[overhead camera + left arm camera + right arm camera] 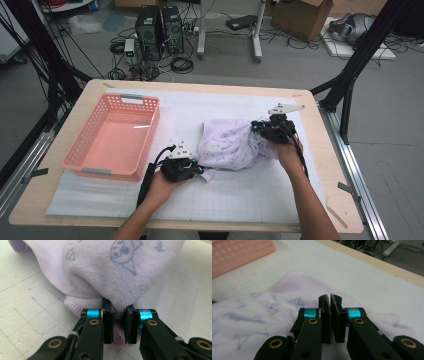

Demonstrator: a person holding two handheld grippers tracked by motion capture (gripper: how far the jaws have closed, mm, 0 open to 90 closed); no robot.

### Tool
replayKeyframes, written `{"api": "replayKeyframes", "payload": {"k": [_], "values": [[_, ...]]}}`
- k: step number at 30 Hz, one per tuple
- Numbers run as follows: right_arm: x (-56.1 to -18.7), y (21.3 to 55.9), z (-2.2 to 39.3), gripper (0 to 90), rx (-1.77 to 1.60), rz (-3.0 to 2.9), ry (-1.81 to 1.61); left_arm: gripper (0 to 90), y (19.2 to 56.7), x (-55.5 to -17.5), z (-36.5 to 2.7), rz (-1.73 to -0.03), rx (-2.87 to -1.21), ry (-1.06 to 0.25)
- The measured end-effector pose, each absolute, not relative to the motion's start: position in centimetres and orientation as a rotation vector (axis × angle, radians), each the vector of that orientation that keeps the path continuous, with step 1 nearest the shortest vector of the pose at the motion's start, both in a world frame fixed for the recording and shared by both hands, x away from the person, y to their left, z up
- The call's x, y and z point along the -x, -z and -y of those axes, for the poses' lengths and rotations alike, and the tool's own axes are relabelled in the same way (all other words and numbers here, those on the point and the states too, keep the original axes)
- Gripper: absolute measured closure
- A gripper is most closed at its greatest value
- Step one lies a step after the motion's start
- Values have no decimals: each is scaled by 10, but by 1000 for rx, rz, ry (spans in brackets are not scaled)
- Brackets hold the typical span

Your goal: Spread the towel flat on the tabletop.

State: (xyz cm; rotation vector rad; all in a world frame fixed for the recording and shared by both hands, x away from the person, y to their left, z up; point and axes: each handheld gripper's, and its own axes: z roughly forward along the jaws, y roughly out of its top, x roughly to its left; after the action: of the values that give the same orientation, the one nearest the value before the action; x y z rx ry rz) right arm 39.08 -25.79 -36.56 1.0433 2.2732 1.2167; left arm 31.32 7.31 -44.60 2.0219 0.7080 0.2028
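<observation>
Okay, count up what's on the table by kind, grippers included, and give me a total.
Pink basket: 1
Lilac printed towel: 1
White grid mat: 1
Grippers: 2, the left gripper shut on a fold of the towel, the right gripper shut at the towel's far end
Total: 5

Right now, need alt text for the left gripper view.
The left gripper is clamped on a bunched fold of a lilac towel printed with blue cartoon drawings, its stitched hem curving off to the left. The towel lies on a white gridded mat.
</observation>
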Motion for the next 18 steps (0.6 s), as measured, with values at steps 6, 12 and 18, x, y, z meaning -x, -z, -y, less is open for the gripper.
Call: {"api": "replayKeyframes", "payload": {"k": [6,12,18], "values": [[-433,367,252,876,-1145,-2146,-1119,803,444,-312,-76,-698,-1993,-190],[-453,379,252,876,-1282,-2054,-1038,563,441,-311,-76,-744,-1943,-199],[-446,376,257,776,-1297,-2035,-1080,384,432,-314,-69,-726,-1913,-239]]}}
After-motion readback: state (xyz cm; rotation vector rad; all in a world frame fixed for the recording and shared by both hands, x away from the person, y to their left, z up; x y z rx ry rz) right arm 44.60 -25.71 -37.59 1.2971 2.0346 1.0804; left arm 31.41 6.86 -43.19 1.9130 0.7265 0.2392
